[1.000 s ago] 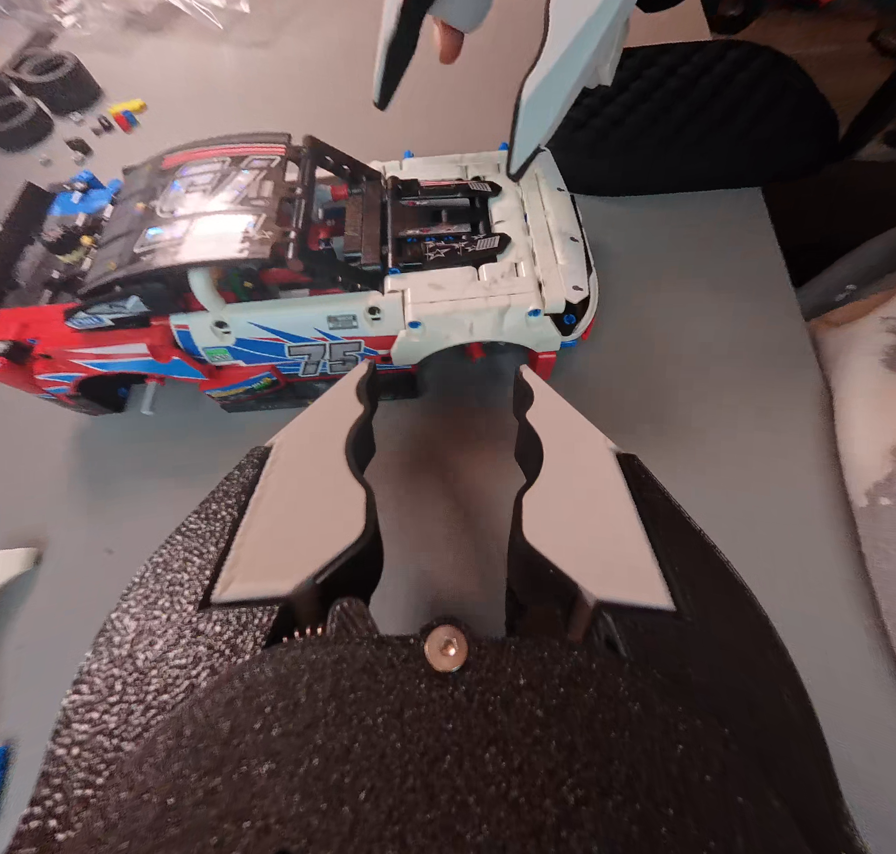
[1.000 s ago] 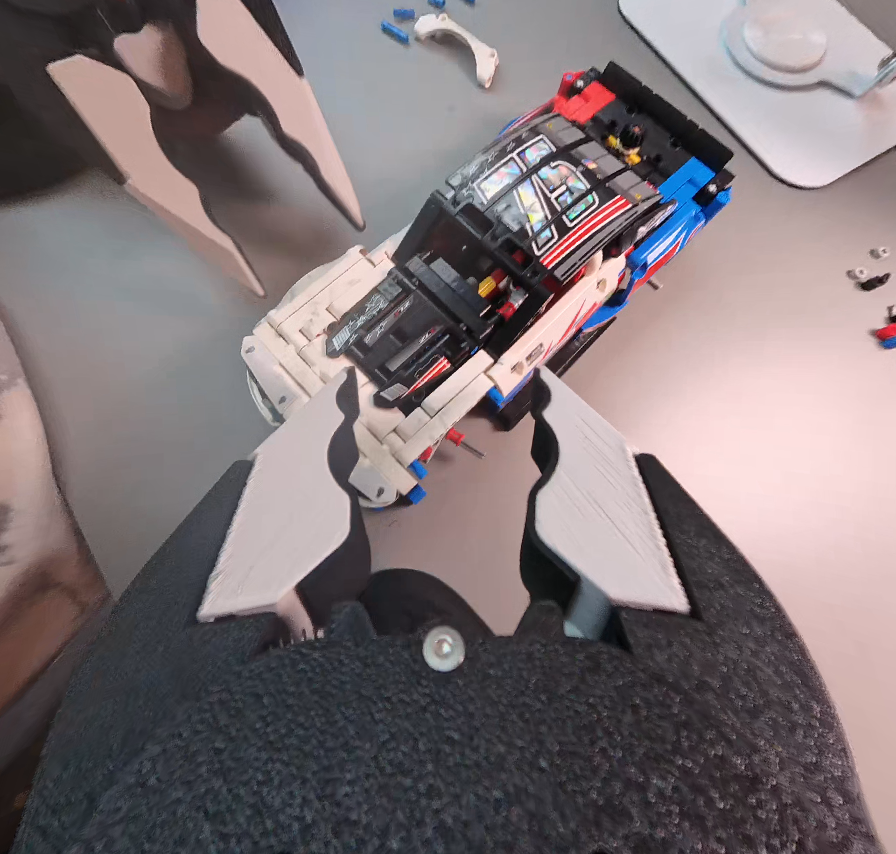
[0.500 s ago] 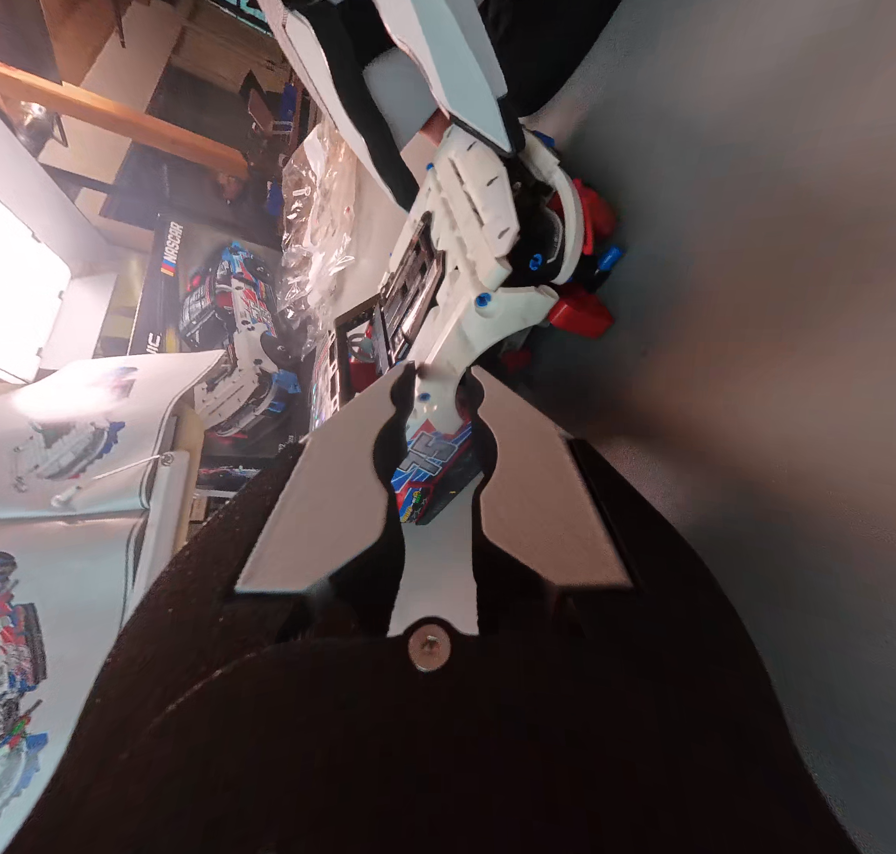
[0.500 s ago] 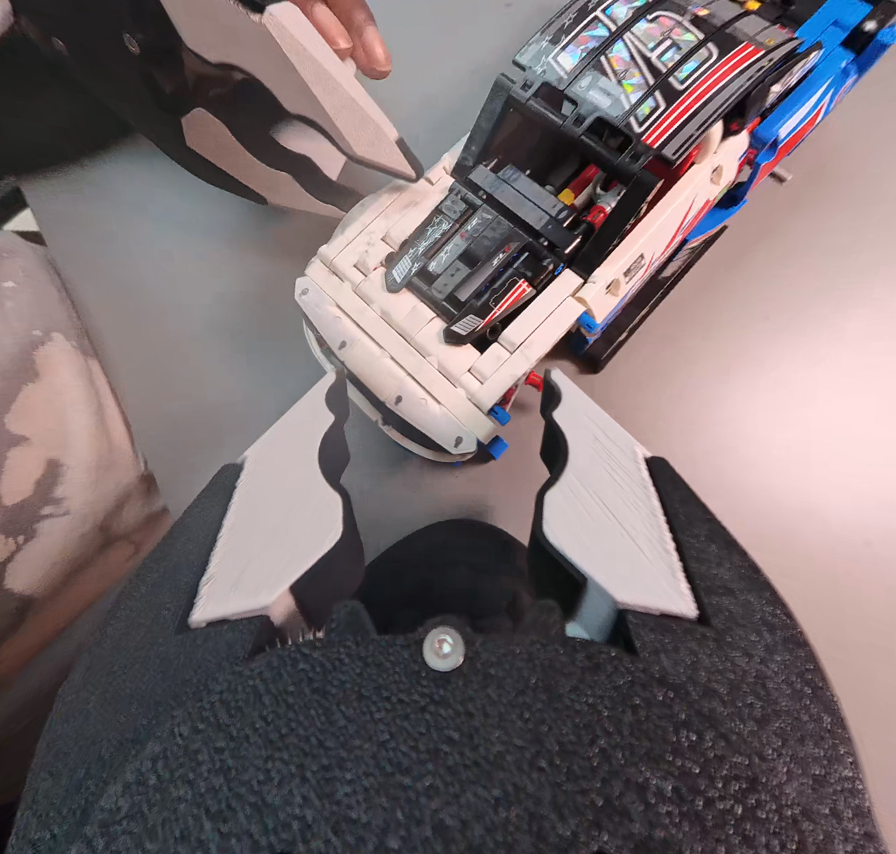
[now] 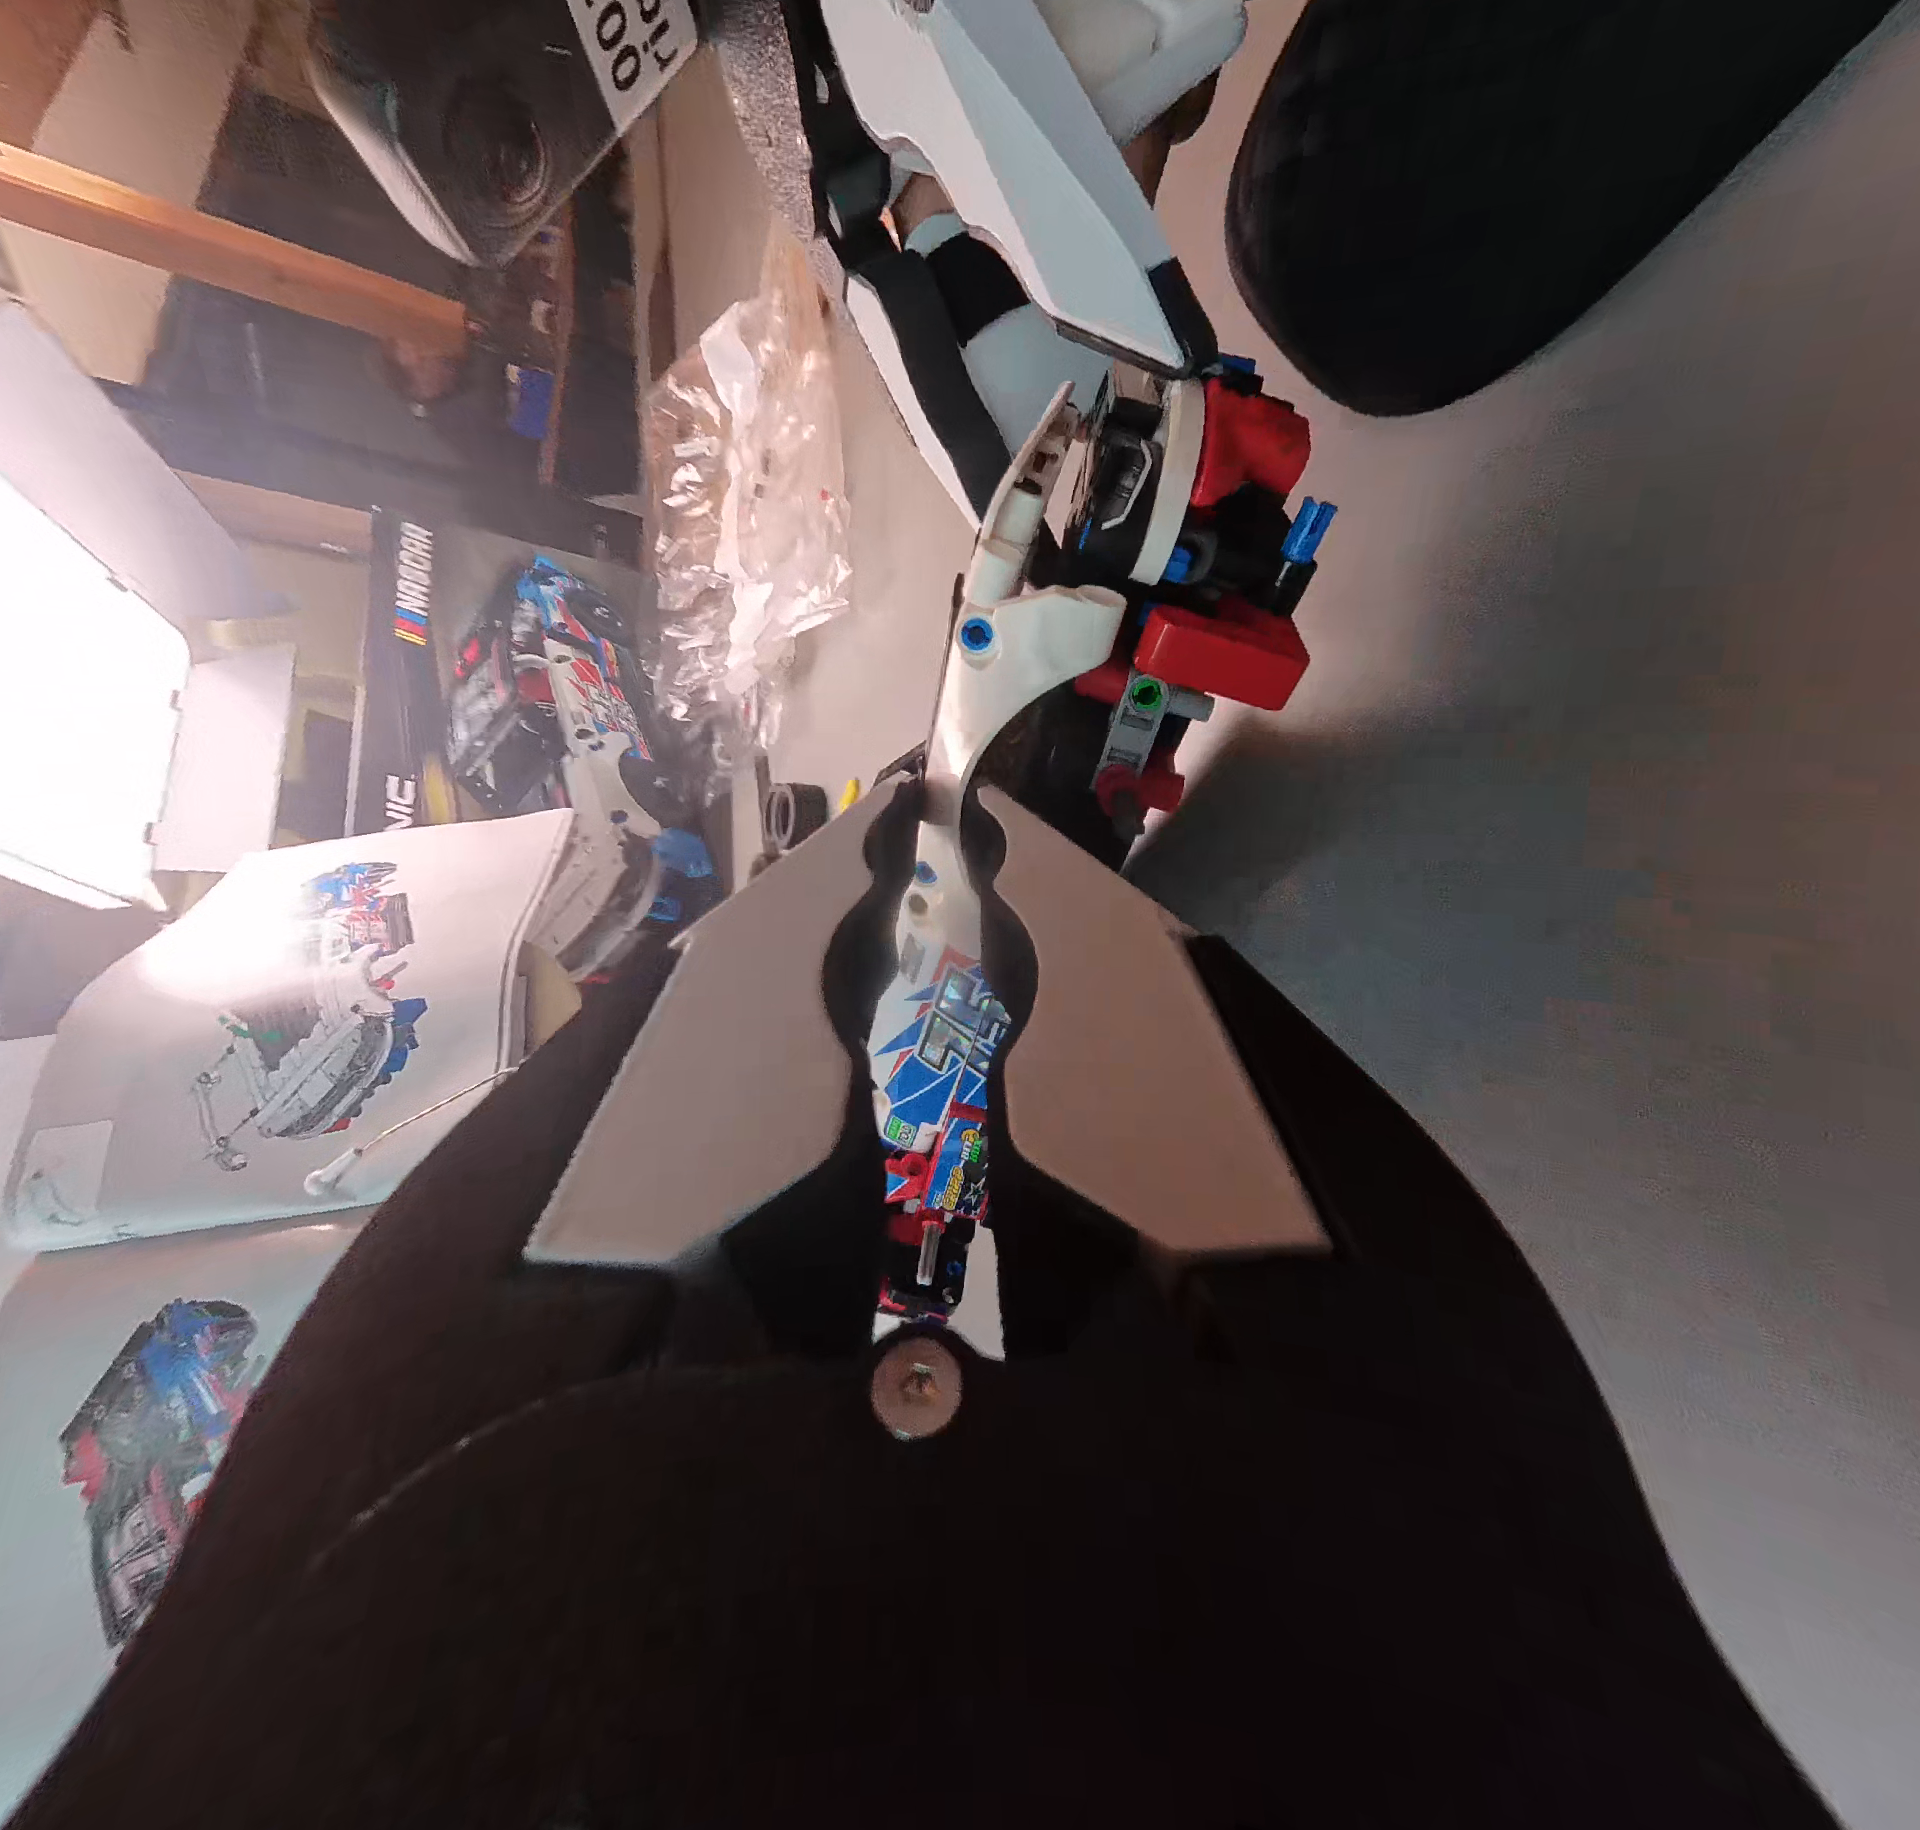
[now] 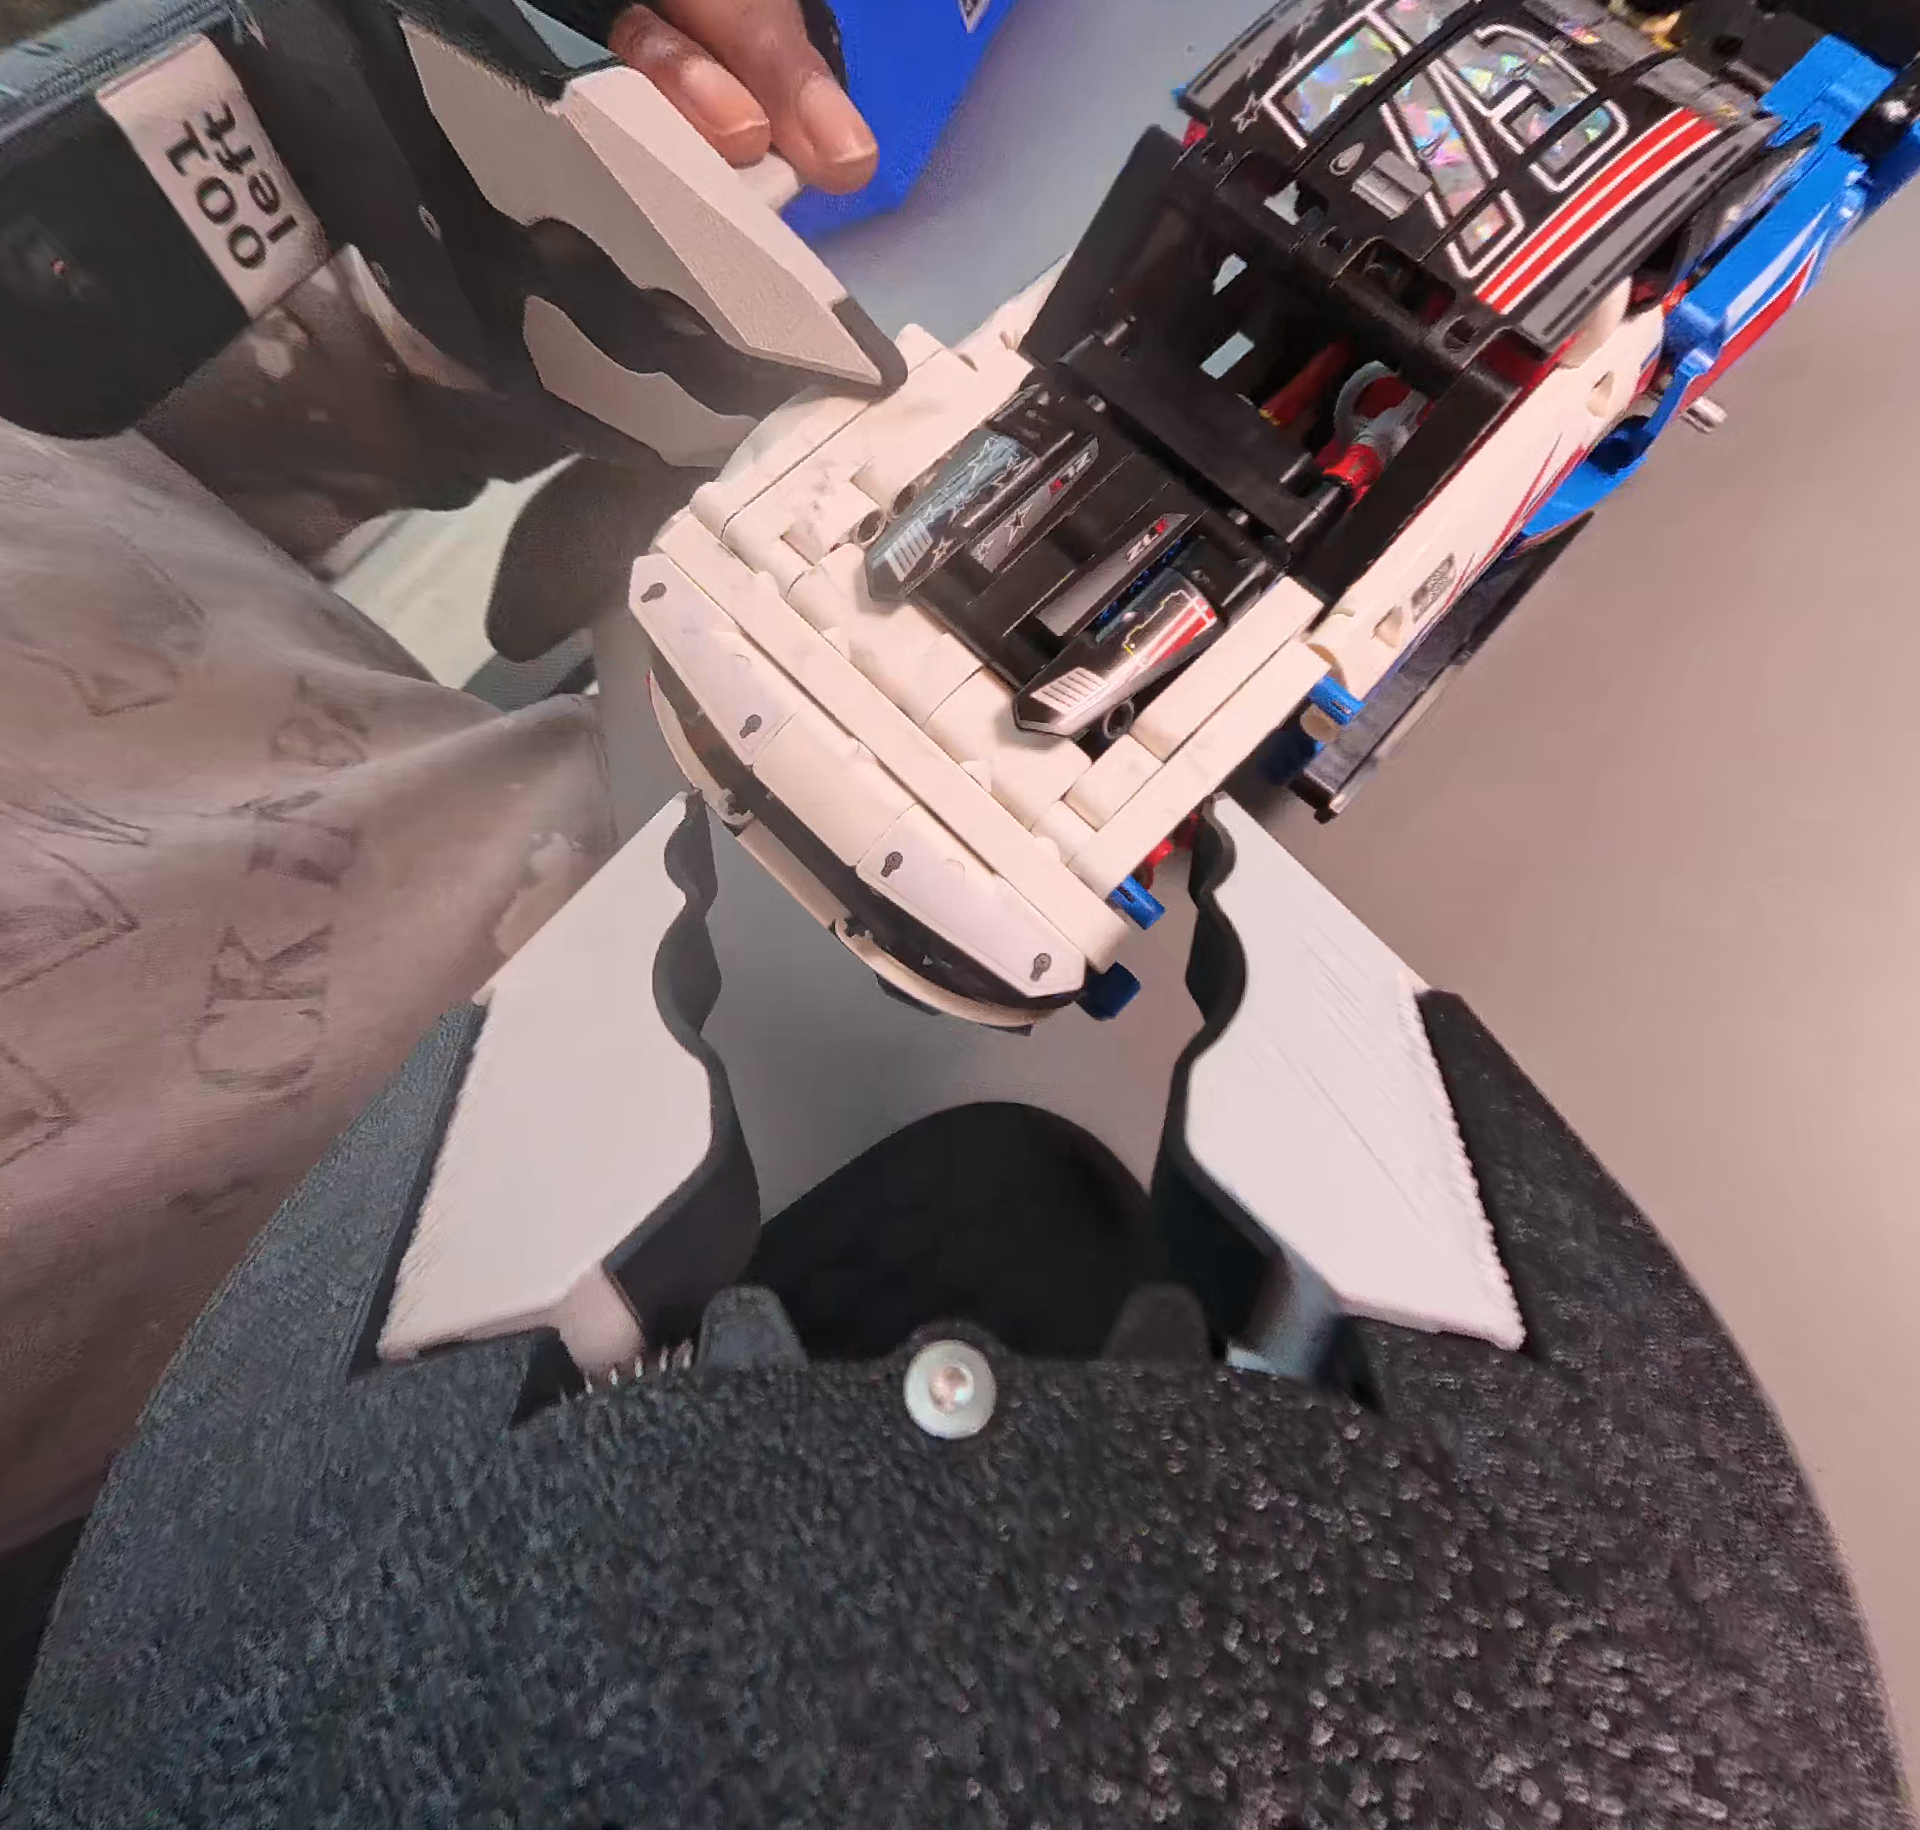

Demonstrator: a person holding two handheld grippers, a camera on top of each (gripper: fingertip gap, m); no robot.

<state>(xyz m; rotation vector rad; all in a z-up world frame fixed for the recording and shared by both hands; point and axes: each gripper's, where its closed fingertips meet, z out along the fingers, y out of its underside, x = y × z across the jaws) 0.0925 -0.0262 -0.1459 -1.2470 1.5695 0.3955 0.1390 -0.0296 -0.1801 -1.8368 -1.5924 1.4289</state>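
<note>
A brick-built race car [image 6: 894,700], with a white nose, black roof and red and blue sides, lies tilted on the grey table [image 6: 1662,1001]. My left gripper [image 5: 940,814] is turned on its side and shut on the car's side panel [image 5: 935,1042] by the front wheel arch. From the right wrist view its upper finger [image 6: 727,253] lies on the hood's edge, with a person's hand behind it. My right gripper [image 6: 945,824] is open, its fingers on either side of the car's nose. It also shows in the left wrist view [image 5: 1081,409], at the car's front end [image 5: 1029,627].
An open instruction booklet [image 5: 291,1032], the set's box [image 5: 540,658] and a clear plastic bag [image 5: 748,492] lie beyond the car. A blue bin [image 6: 935,45] stands behind it. A black chair back [image 5: 1558,118] and patterned cloth [image 6: 208,845] are at the table's edge. Across from one pair of fingers to the other is roughly 7 cm.
My left gripper rolled onto its side and closed on the car's side panel. The car's front end tipped up. My right gripper moved in around the nose, still open.
</note>
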